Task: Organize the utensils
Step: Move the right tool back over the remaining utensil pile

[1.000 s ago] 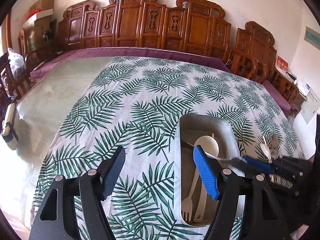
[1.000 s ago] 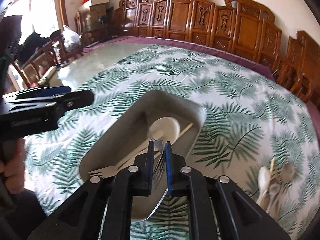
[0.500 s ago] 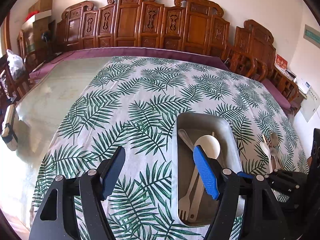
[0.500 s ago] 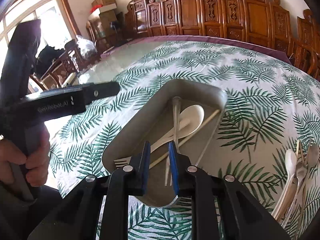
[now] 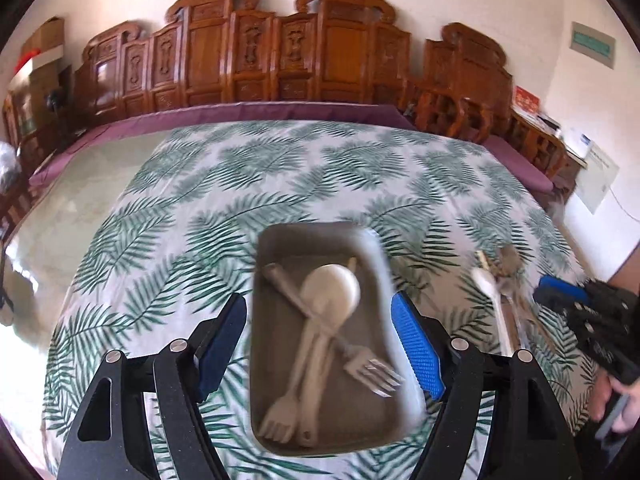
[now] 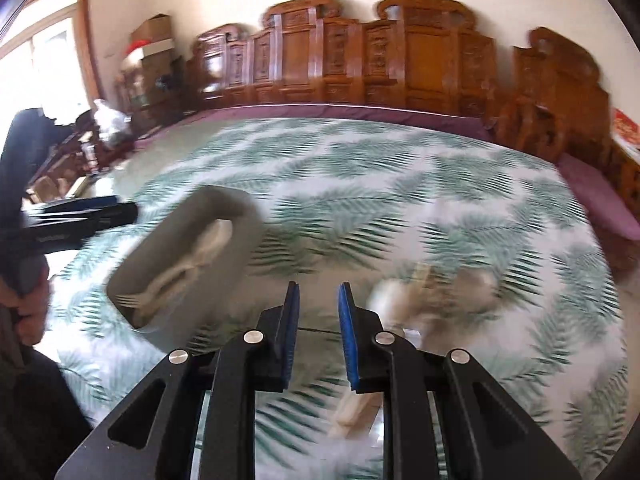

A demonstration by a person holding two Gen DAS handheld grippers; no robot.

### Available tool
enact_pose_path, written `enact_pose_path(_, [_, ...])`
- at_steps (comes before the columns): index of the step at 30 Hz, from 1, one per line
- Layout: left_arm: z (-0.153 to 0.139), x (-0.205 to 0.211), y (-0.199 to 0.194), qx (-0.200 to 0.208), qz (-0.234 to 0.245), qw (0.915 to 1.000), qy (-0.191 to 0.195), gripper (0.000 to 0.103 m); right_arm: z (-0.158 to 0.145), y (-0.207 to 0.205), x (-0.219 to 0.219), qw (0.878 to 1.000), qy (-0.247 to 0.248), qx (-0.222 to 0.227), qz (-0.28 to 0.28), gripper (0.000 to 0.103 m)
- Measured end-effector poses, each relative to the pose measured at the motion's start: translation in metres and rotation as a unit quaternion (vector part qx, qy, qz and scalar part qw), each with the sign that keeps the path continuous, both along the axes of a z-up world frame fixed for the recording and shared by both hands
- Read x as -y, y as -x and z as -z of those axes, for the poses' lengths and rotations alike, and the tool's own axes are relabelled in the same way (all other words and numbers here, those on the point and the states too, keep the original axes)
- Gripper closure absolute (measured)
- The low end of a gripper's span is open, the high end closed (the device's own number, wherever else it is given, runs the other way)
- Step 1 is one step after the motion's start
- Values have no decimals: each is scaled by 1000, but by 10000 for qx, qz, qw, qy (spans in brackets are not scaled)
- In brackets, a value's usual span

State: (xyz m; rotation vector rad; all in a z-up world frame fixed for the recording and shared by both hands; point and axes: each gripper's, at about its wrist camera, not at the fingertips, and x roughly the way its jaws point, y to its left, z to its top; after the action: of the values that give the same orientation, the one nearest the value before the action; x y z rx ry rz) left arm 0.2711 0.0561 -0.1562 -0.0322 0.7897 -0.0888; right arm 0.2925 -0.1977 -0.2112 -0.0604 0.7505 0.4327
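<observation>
Grey rectangular tray (image 5: 376, 256) with rounded corners sits flat on the leaf-print table (image 5: 248, 184), long axis running away from the left wrist camera. Inside: a cream spoon (image 5: 330, 286), bowl toward the far end, handle running to the near end; a cream fork (image 5: 280, 420) lying alongside it, tines at the near left corner; a metal fork (image 5: 360, 362) laid diagonally across both, tines toward the near right wall, handle end toward the far left. A thin stick pokes out behind the spoon's bowl. Right of the tray, well apart, a loose pile (image 5: 498, 276) lies on the table: a white spoon, darker spoons, pale sticks, all blurred.
</observation>
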Motion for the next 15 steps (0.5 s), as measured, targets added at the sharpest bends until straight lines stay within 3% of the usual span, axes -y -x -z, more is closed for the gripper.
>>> enact_pose_path(4, [-1,23,2,4,205,9997,99,27,11,-8,34,9991,201,42,380,80])
enact_pose_path(8, [2,46,6,7,376,9992,-116,23,26,-14,58,9983,104,-87,571,80])
enact_pose_path(15, [9,73,7,-55,615,9978,-249,21,50,-22,45,9984,87,-437,344,80])
